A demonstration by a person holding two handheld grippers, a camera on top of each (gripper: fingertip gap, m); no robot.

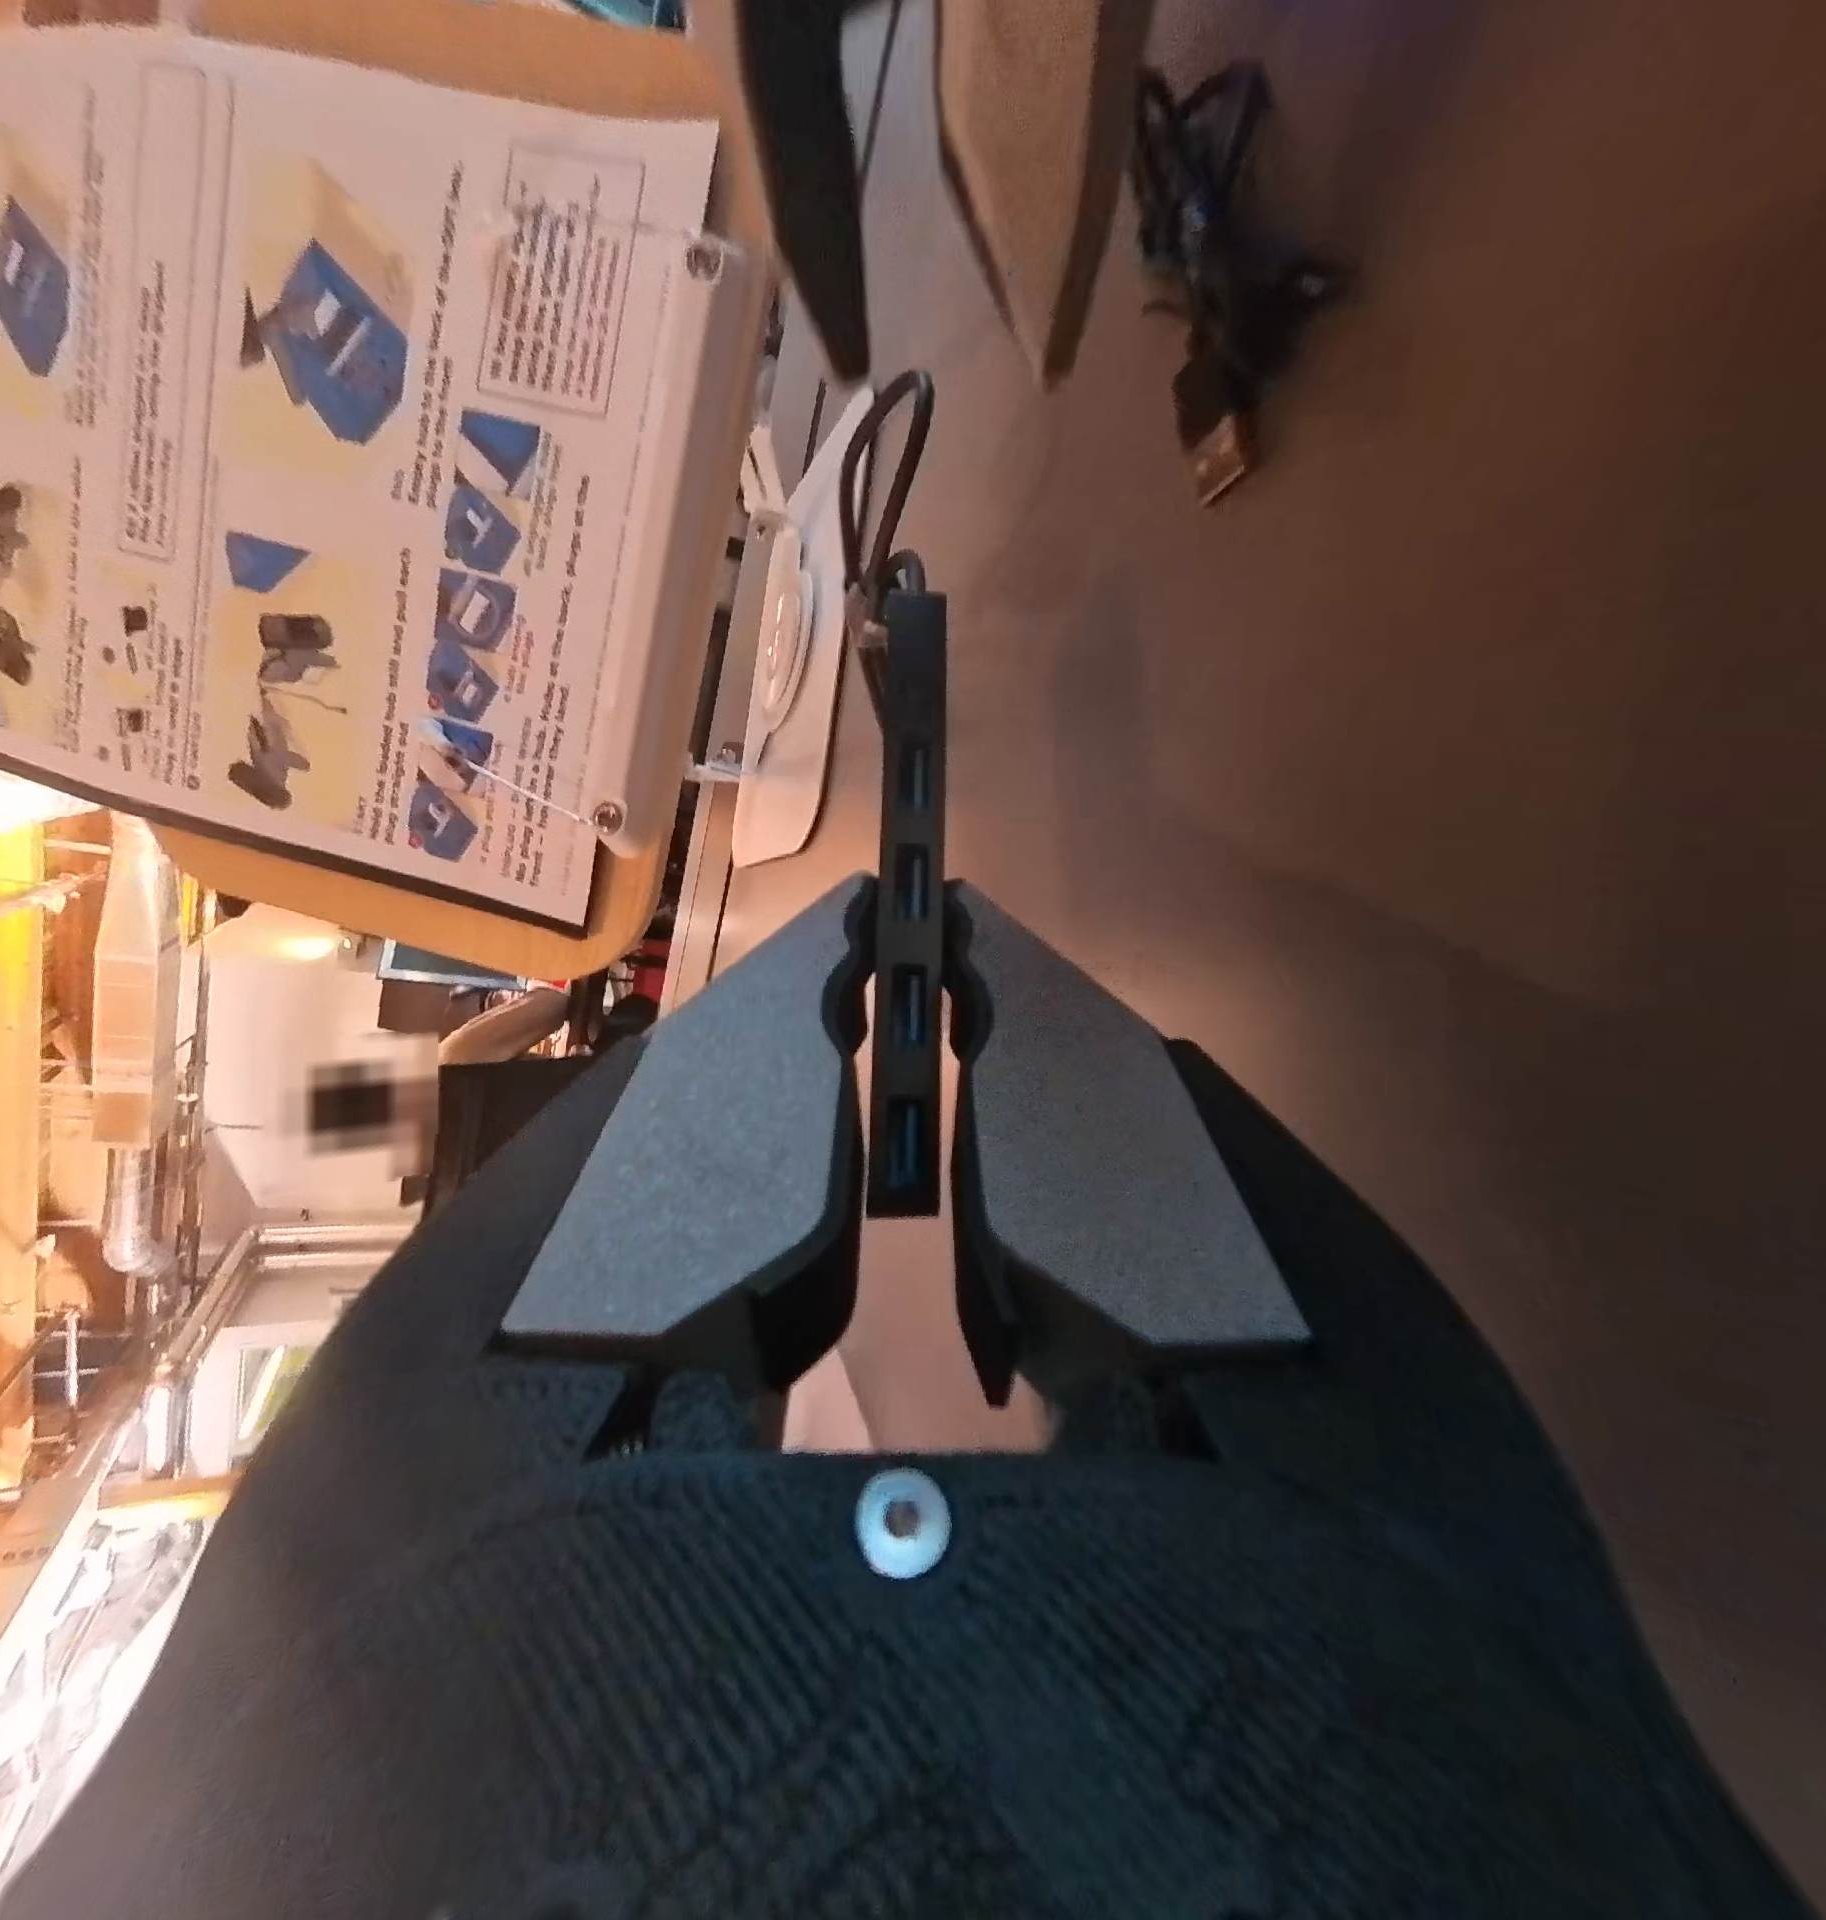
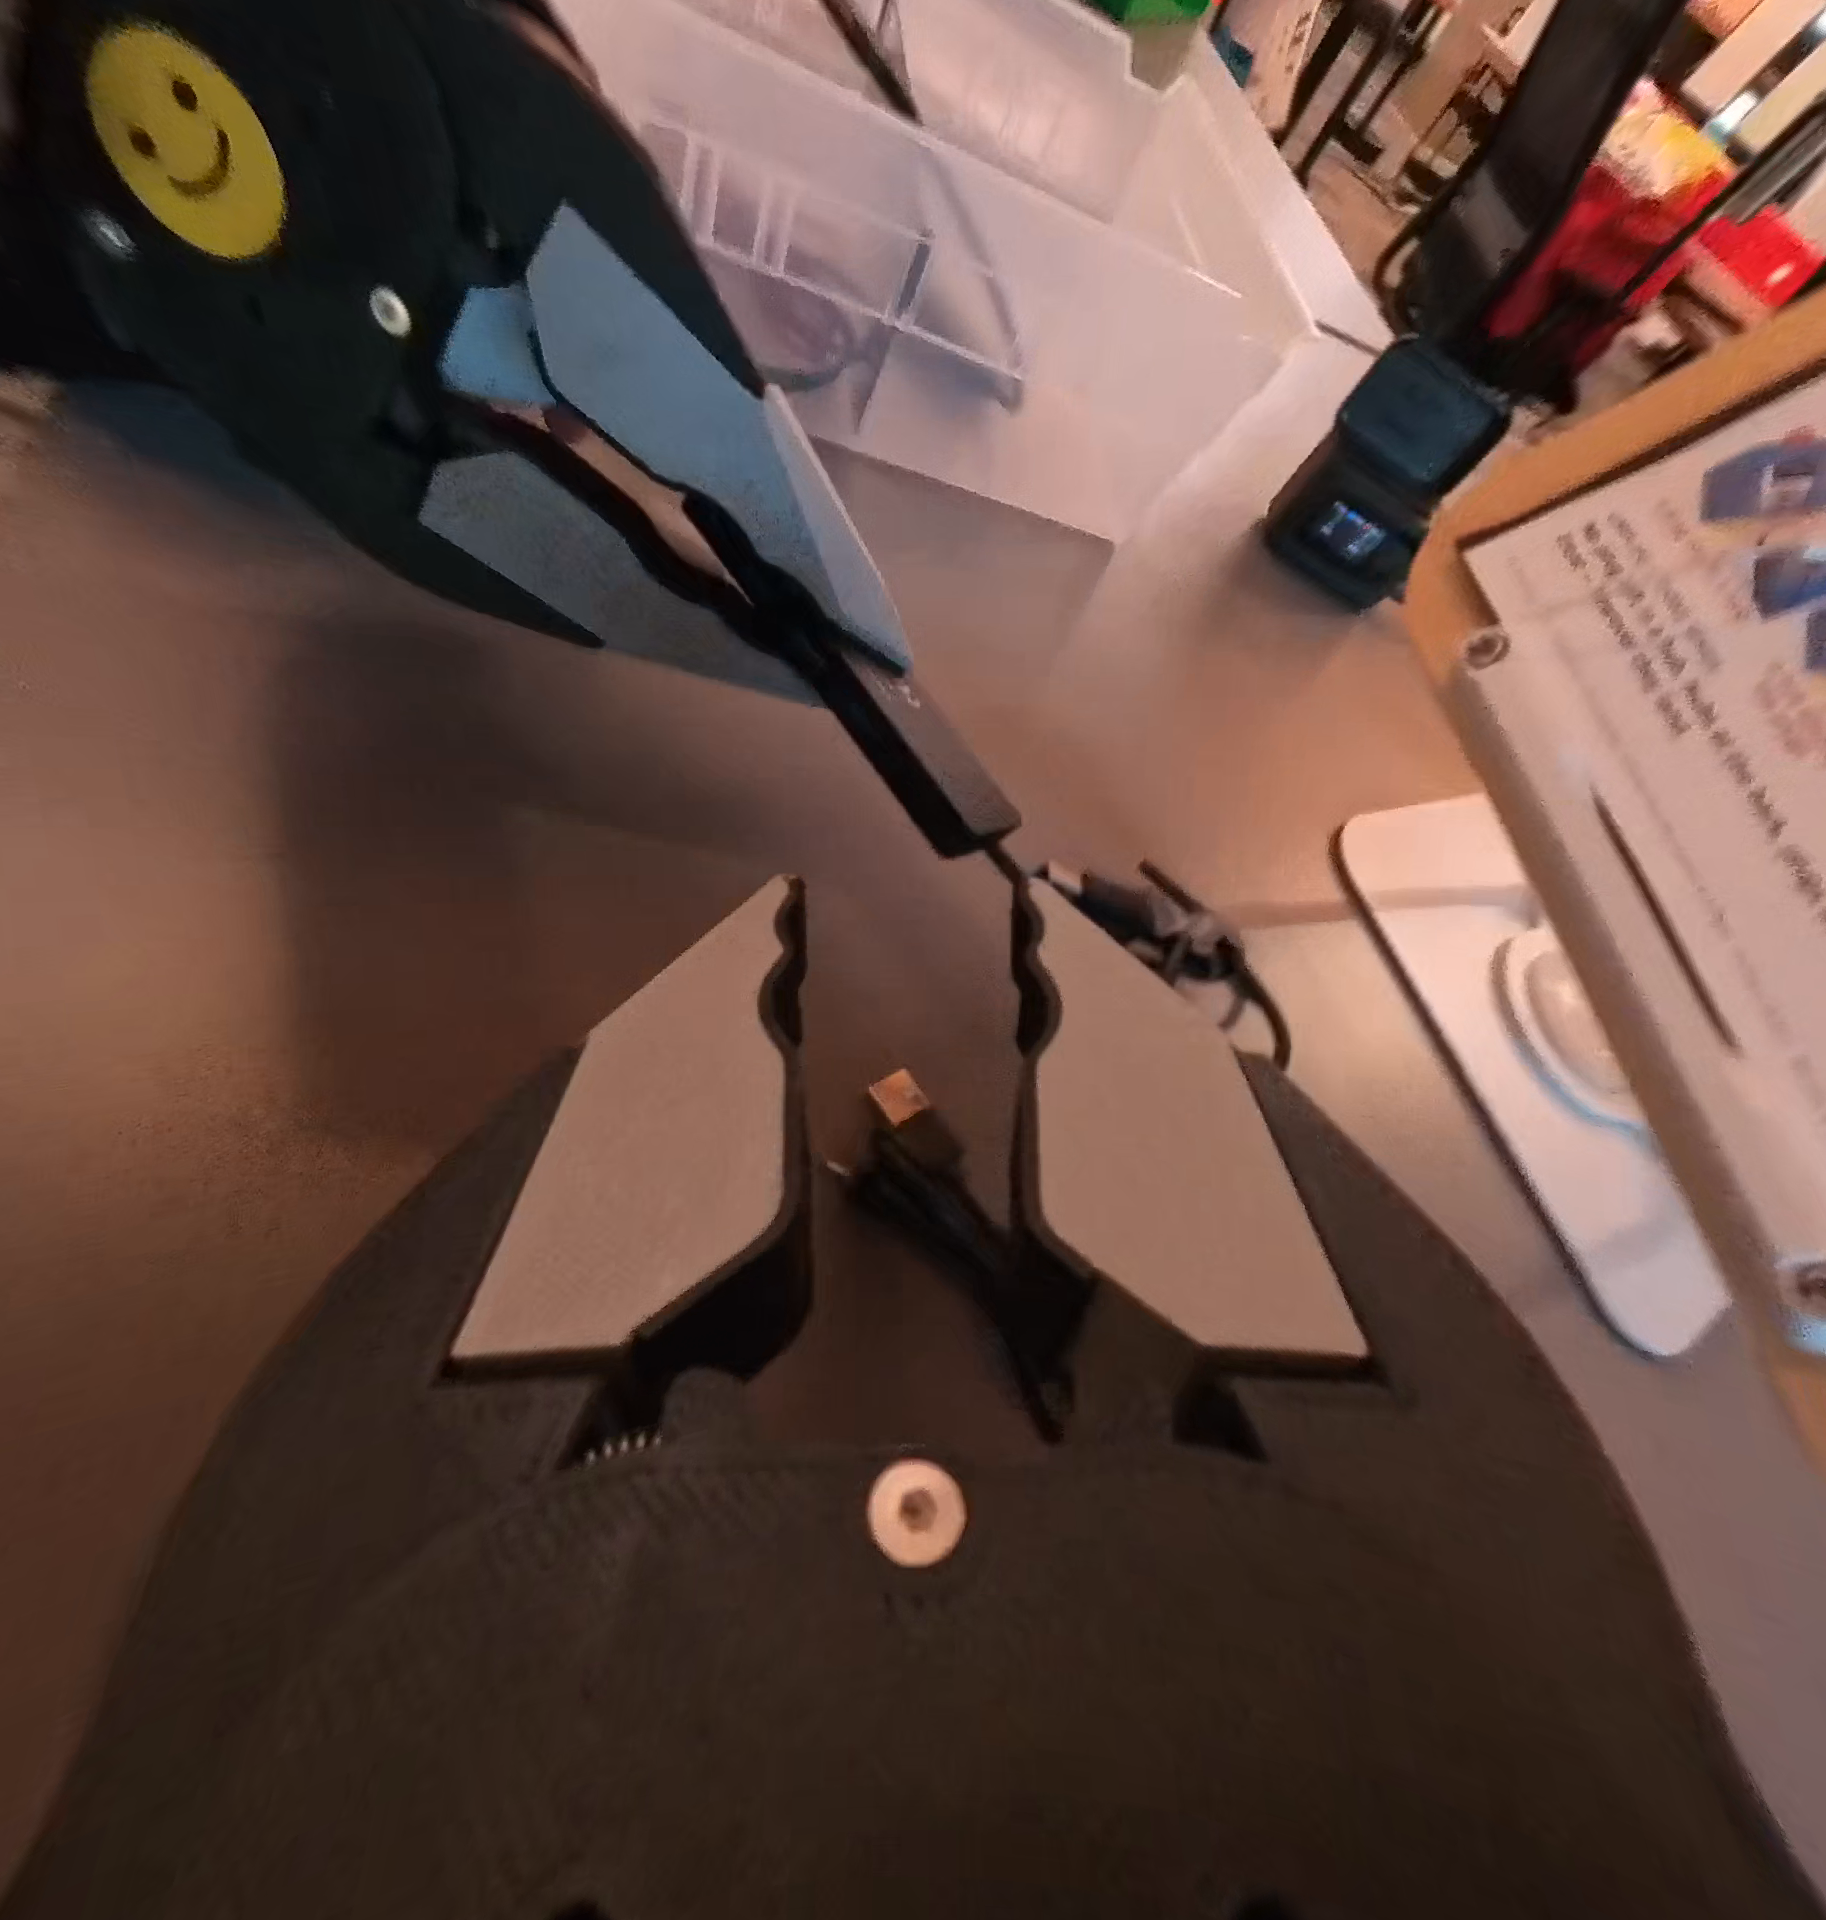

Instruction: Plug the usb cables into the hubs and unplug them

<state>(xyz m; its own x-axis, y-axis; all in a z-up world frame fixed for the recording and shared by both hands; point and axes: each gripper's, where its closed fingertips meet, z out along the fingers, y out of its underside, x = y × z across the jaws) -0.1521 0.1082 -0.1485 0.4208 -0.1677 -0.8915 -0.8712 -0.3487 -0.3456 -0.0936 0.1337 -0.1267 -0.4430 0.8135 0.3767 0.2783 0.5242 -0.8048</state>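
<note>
My left tool (image 1: 909, 940) clamps the black hub (image 1: 911, 935) above the counter (image 1: 1460, 935); my right tool (image 2: 904, 914) gapes empty over a usb cable (image 2: 914, 1138), seemingly untouched.

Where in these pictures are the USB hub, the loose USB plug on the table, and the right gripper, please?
USB hub (image 1: 911, 914): left wrist view, on its port face between the left gripper's fingers.
USB plug (image 2: 896, 1103): right wrist view, on its metal tip.
Right gripper (image 2: 904, 914): right wrist view, midway between its open fingertips.
</note>
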